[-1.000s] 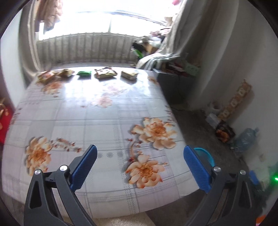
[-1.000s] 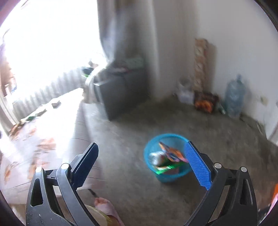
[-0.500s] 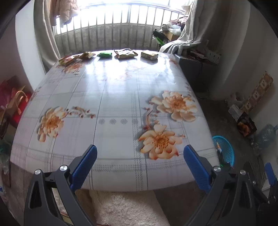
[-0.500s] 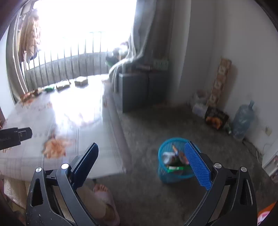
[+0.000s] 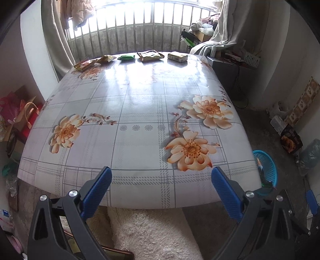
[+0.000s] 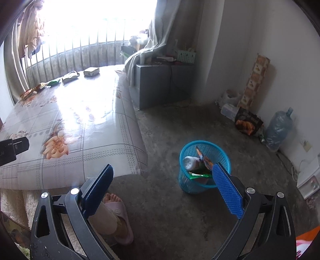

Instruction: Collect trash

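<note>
A floral-clothed bench [image 5: 140, 112] fills the frame's centre. Five snack packets [image 5: 150, 55] line its far edge, at the top. A blue basket [image 6: 204, 166] stands on the floor [image 6: 170, 140].

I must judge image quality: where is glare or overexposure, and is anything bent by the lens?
Left wrist view: window reflection glares on the far table; its edges curve, fisheye. Right wrist view: window blown out white, glare on the table, blue fringe on the basket.

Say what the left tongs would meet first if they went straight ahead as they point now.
Probably the floral tablecloth: the open left tongs aim over the near table edge, with nothing between. The wrappers lie far beyond. Depth is uncertain.
</note>
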Motion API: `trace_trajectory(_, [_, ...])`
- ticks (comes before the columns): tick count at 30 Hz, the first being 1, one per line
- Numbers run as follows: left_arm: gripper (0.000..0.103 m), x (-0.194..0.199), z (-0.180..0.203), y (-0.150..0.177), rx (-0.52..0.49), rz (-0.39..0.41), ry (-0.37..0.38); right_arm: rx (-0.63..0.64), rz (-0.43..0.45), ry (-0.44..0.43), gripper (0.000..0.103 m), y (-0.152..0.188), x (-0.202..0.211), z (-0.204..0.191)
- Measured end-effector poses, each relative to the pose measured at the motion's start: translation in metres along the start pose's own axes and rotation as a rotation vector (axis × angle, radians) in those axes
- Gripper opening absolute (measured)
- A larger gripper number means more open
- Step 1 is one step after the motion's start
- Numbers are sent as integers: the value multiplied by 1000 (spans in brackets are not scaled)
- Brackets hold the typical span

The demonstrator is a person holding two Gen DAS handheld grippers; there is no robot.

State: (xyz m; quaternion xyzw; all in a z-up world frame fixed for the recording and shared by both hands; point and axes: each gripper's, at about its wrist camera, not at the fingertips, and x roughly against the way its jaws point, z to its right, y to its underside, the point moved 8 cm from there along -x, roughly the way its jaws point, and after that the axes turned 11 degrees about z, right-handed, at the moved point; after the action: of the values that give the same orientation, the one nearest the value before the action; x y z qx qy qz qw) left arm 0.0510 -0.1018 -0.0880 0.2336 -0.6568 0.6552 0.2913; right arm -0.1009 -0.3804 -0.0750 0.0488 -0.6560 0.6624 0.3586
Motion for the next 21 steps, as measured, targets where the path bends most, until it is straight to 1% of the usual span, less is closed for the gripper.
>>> trace_trajectory(7, [97,-1,-4,3,-19,-15,-27,5,-16,7,95,3,-2,2])
trace_trajectory(15, [97,-2,-2,5,-55,-20,-31,14,-15,37,95,1,-2,11])
trace_trajectory(21, [97,-2,-1,3,-73,-18,-36,15,-15,42,95,-1,-2,14])
